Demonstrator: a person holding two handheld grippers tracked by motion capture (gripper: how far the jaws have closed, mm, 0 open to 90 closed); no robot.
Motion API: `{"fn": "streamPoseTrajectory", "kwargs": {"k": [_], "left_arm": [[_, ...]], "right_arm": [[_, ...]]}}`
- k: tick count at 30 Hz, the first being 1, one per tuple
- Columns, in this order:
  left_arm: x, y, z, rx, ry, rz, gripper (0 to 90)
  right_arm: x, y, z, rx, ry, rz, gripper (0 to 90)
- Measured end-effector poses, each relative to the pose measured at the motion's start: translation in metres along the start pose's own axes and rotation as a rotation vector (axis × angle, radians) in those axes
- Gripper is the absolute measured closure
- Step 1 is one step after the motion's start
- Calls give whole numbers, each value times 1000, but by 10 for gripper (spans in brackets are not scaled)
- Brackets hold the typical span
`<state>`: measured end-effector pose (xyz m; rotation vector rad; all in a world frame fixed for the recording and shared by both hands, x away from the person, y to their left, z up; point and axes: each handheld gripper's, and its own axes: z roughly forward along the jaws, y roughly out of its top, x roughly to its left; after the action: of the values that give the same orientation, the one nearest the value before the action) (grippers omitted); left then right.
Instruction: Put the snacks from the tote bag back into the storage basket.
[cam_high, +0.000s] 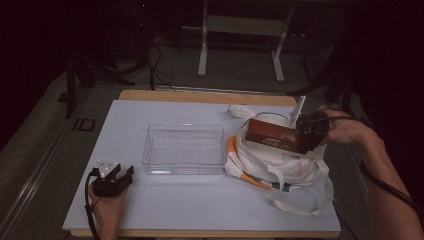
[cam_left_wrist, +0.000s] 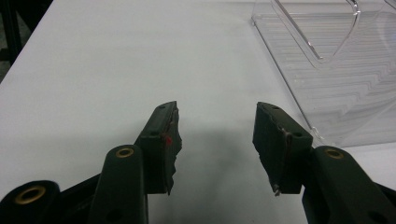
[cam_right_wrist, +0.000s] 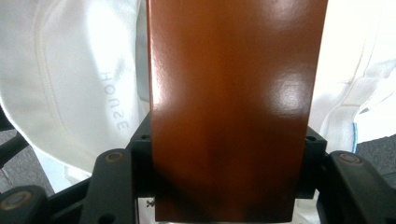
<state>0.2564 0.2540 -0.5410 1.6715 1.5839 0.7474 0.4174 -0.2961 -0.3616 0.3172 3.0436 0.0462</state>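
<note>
Right tool (cam_high: 300, 134) clamps brown box (cam_high: 275, 135) by end, 3 o'clock of clear tray (cam_high: 184, 149); stiff, glossy, probably light, could slip. Left tool (cam_left_wrist: 217, 140) wide, empty.

On the table (cam_high: 150, 210), the clear bin (cam_high: 184, 149) sits in the middle with the tote bag (cam_high: 280, 167) touching its right side. The left hand-held gripper (cam_high: 121, 176) rests near the bin's front left corner, while the right hand-held gripper (cam_high: 302, 136) holds the box (cam_high: 272, 134) above the bag.
</note>
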Motion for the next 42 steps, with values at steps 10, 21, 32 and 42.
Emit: {"fn": "streamPoseTrajectory", "kwargs": {"k": [10,21,32,42], "left_arm": [[0,0,0,0,0,-1,513],[0,0,0,0,1,-1,513],[0,0,0,0,0,-1,513],[0,0,0,-1,-2,-2,513]], "right_arm": [[1,7,-4,-1,-5,-19,433],[3,13,-11,-3,-14,-37,432],[7,25,-15,-4,-24,-66,433],[8,33,-16,-12,-28,-80,432]]}}
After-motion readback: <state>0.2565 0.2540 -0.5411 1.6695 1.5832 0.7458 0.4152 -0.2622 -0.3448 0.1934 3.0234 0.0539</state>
